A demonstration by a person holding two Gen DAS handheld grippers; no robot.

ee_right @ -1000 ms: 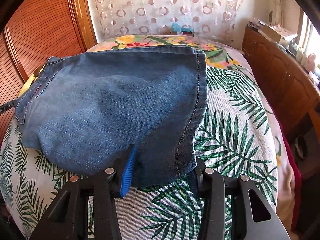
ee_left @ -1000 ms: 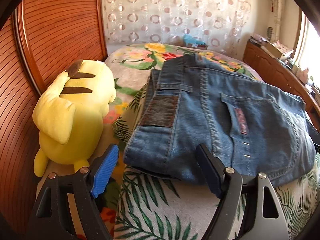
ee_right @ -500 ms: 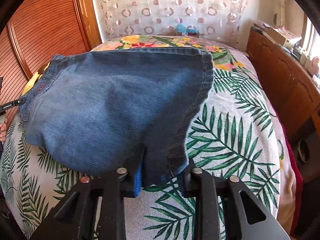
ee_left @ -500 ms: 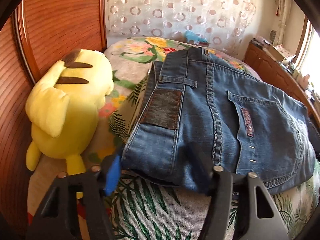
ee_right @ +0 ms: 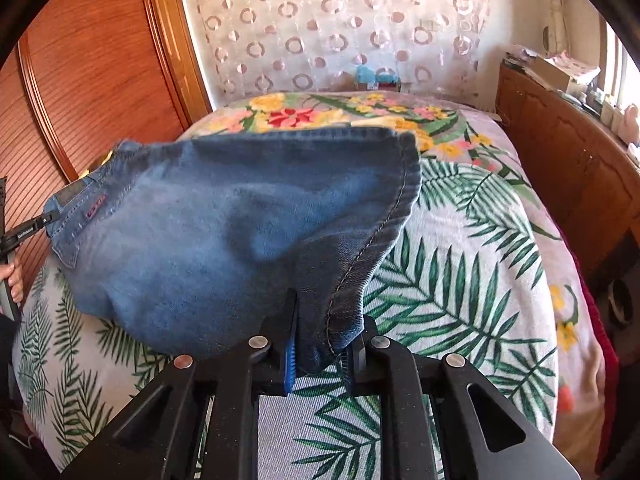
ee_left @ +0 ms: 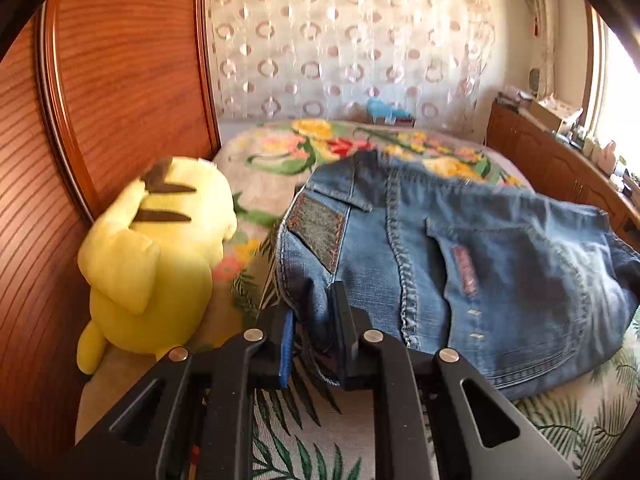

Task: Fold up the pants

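Note:
Blue denim pants (ee_left: 460,264) lie folded on the bed, waistband and back pocket facing me in the left wrist view. My left gripper (ee_left: 314,320) is shut on the near waistband corner, which is bunched and raised. In the right wrist view the pants (ee_right: 224,232) show their hem end, and my right gripper (ee_right: 326,336) is shut on the near hem corner and holds it off the bed. The left gripper also shows at the far left of the right wrist view (ee_right: 36,230).
A yellow plush toy (ee_left: 156,256) lies left of the pants against the wooden wardrobe (ee_left: 100,100). The bedspread (ee_right: 460,280) has a leaf and flower print. A wooden cabinet (ee_right: 568,160) runs along the right side. A curtain (ee_left: 352,40) hangs behind the bed.
Both grippers went from open beside the near edge to shut on the denim. Both held corners have lifted, and the pants rise off the bed.

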